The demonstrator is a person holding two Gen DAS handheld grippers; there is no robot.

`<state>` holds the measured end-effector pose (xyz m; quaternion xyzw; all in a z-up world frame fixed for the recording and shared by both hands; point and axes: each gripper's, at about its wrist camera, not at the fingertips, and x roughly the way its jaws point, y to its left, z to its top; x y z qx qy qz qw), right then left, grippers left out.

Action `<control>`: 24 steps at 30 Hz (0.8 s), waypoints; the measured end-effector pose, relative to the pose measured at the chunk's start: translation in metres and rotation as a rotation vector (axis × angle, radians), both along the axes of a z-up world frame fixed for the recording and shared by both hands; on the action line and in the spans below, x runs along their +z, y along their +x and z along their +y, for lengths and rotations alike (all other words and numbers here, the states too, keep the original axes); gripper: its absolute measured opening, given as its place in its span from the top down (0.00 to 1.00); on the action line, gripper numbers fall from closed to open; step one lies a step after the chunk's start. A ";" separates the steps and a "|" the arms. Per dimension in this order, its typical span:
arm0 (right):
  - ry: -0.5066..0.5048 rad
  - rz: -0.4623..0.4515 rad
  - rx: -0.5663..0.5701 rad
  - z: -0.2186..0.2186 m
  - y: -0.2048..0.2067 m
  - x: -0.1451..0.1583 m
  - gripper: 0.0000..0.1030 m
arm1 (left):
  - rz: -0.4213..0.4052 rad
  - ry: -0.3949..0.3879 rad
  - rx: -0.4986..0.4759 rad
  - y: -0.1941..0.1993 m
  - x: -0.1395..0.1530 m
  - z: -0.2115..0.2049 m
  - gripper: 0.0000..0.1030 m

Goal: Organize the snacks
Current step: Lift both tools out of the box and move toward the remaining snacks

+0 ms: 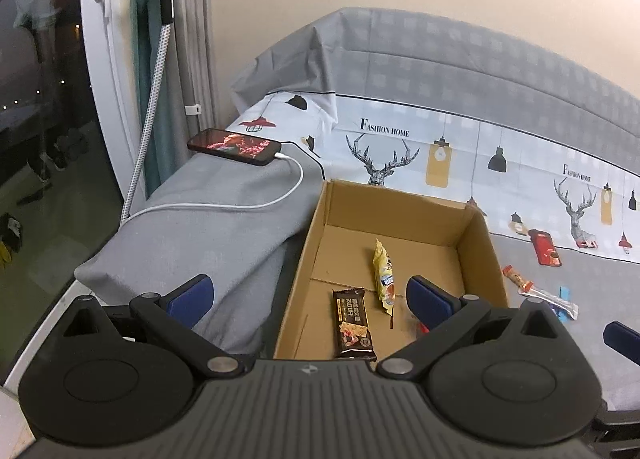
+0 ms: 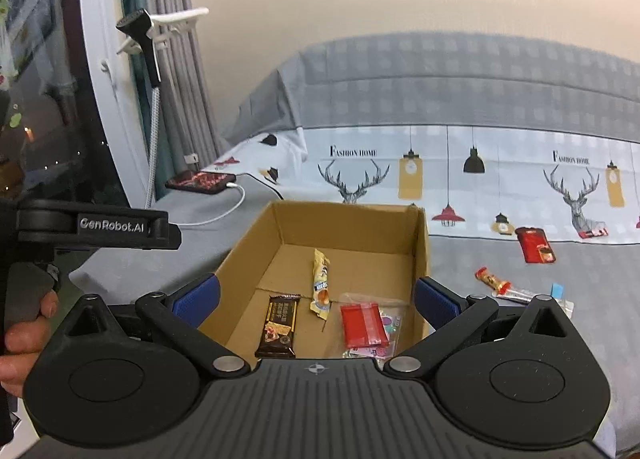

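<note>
Three snacks lie in the open brown cardboard box (image 2: 420,243): a dark chocolate bar (image 2: 278,325), a yellow sachet (image 2: 321,285) and a clear packet with a red label (image 2: 366,325). Left outside on the grey bedspread (image 2: 520,339) are a red pouch (image 2: 535,245) and an orange-red wrapped stick (image 2: 492,279). The left gripper (image 1: 310,295) and right gripper (image 2: 316,299) both gape wide, empty.

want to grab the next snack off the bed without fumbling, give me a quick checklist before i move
1. Right gripper open and holding nothing: ok.
2. Left gripper open and holding nothing: ok.
3. Cardboard box upright with room left on its floor: ok; it holds the dark bar, yellow packet and red-and-clear packet.
4. Snacks left to collect lie in the open on the bed: ok; red pouch and orange-ended stick right of the box.
5. Blue item beyond the stick is identified: cannot tell, partly hidden.
6. Phone and its cable out of the way: ok, left of the box.
</note>
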<state>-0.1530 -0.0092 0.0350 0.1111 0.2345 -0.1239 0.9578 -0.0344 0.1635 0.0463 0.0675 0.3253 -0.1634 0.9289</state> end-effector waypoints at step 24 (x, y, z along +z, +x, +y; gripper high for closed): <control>0.074 -0.005 -0.101 -0.024 -0.018 -0.011 0.00 | -0.019 0.125 -0.096 -0.017 -0.009 -0.042 0.00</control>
